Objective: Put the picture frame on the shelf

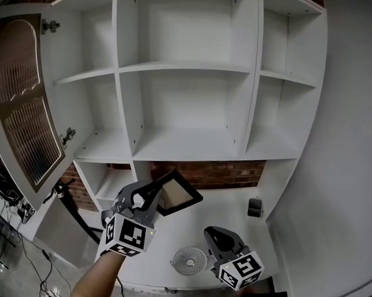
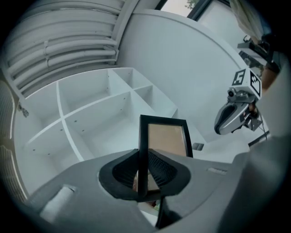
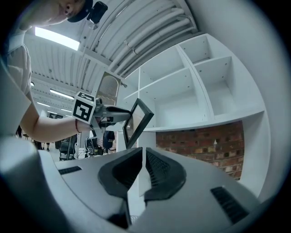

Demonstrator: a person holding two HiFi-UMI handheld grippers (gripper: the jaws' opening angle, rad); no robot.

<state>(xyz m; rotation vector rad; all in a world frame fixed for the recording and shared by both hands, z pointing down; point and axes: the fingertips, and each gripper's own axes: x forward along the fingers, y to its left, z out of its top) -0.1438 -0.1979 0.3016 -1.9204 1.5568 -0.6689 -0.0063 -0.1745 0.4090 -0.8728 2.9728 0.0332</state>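
Note:
My left gripper [image 1: 152, 195] [image 2: 143, 173] is shut on one edge of a black picture frame [image 1: 179, 194] [image 2: 166, 139] with a tan panel. It holds the frame tilted in the air, above the white counter [image 1: 226, 204] and just below the white shelf unit [image 1: 186, 145] [image 2: 91, 123]. My right gripper [image 1: 212, 232] [image 3: 144, 159] hovers lower right of the frame, jaws together with nothing between them. From the right gripper view, the frame [image 3: 136, 120] and the left gripper [image 3: 122, 113] are ahead on the left. The left gripper view shows the right gripper [image 2: 221, 129] off to the right.
The shelf compartments [image 3: 200, 104] stand bare. An open cabinet door [image 1: 23, 102] with a woven panel hangs at the left. A round white wire disc [image 1: 188, 260] and a small dark object [image 1: 254, 207] lie on the counter. A brick wall [image 1: 209, 173] runs behind it.

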